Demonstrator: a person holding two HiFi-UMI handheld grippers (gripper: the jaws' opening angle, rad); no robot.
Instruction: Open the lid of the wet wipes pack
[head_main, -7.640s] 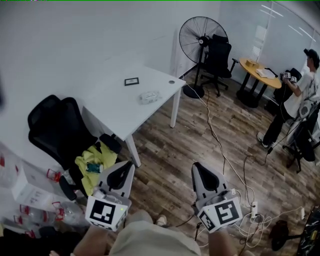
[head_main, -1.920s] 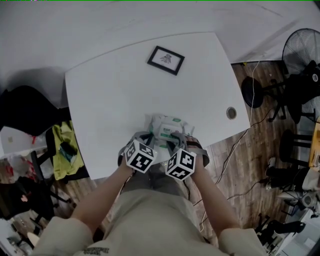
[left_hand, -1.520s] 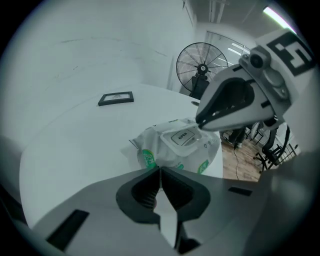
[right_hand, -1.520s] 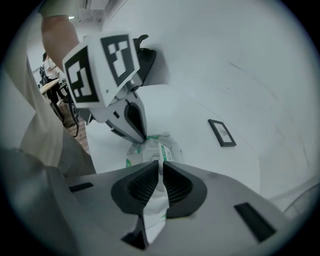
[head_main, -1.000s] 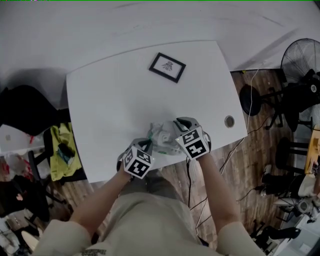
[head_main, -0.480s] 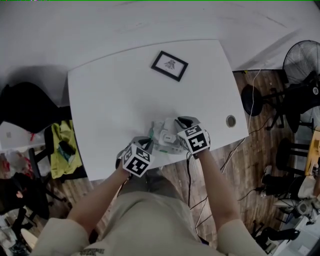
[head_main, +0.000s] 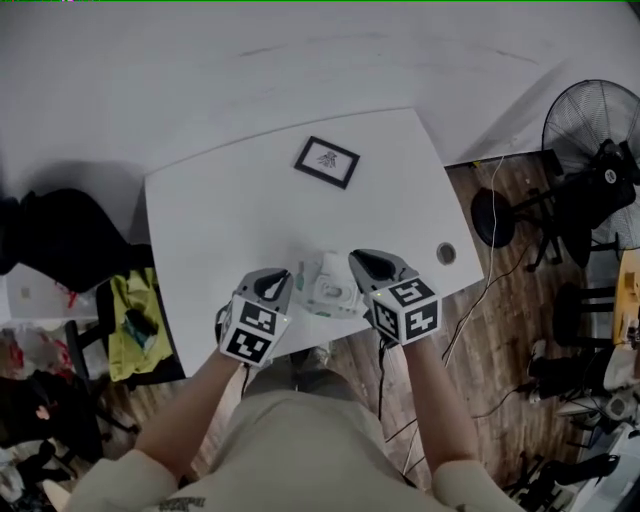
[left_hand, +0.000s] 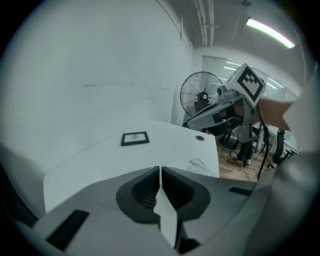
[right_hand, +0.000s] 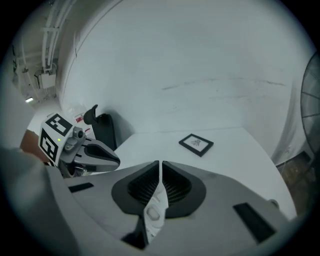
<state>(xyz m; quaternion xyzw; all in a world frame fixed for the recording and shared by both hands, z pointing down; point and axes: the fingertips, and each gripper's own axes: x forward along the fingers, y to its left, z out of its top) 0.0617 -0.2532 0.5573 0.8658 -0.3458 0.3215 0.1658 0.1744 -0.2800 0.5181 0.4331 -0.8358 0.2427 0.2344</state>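
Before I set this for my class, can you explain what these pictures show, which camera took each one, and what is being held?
There is no robot: a person holds a hand-held claw in each hand. The head view comes from a camera on the person's head, looking down. The other two come from cameras riding on the left claw and the right claw. On the white table lie a wet wipes pack, near its front edge, and a small framed picture. Both claws hover above the table, shut, gripping nothing. The right claw's jaws have just been closing, with nothing between them.
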